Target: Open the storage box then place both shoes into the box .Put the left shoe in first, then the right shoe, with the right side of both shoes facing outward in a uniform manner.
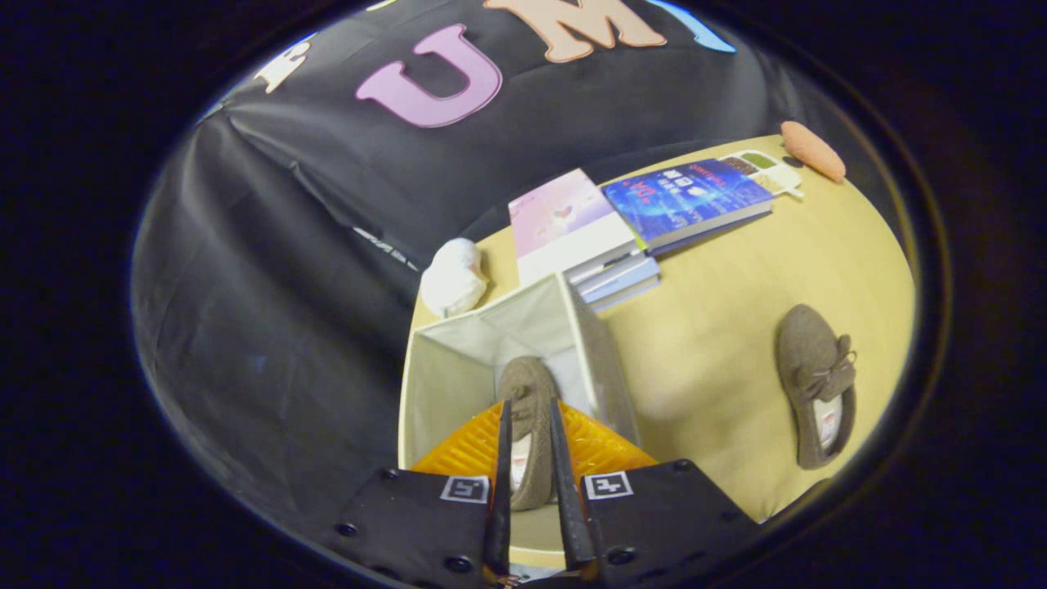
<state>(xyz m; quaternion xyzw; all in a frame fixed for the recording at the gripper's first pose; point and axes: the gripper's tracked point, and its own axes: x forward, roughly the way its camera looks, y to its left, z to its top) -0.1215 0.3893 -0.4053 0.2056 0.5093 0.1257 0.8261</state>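
we see the tool (530, 425) holding a brown shoe (527, 409) between its two fingers, which press on the shoe's sides from left and right, so the tool is pinching it. the shoe hangs over the open storage box (442, 368), its toe pointing far into the box and its heel near, down between the fingers. we cannot tell whether the shoe already touches the box floor, since the fingers and the tool's body hide its near end and the box's near wall.

the second brown shoe (816, 384) lies on the desk (720, 278), well apart to the right of the box, its bow visible and its opening toward the near side.

beyond the box, at the far side of the desk, lies a stack of books (622, 229). a white soft object (452, 278) sits just left of them, beside the box's far corner; we cannot make out what it is. an orange object (811, 150) rests at the far right edge.
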